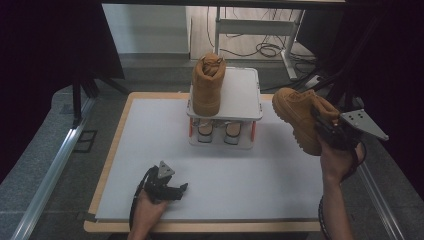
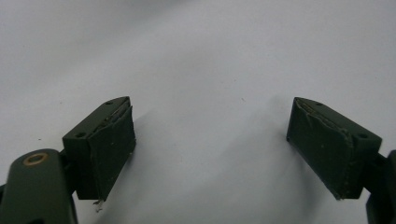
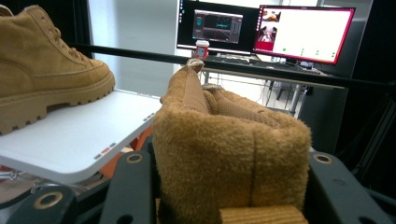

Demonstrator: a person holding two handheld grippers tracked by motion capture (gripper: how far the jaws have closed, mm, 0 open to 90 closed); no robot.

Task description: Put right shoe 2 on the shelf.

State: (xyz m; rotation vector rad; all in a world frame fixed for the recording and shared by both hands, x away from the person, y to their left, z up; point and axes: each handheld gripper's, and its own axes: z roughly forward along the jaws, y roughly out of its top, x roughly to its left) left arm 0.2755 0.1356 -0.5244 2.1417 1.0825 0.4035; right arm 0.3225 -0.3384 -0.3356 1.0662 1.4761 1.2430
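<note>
A tan suede boot stands on the left half of a white shoe rack's top shelf at the back of the table. The matching boot hangs in the air to the right of the rack, sole turned toward the table, with my right gripper shut on its heel collar. In the right gripper view that boot's collar sits squeezed between the jaws, and the boot on the rack is at upper left. My left gripper rests open on the white mat near the front edge, nothing between its fingers.
The rack's lower shelf holds a pair of pale shoes. The white mat covers the wooden table. Monitors stand beyond the table. Dark curtains flank both sides, and a metal rail runs along the left.
</note>
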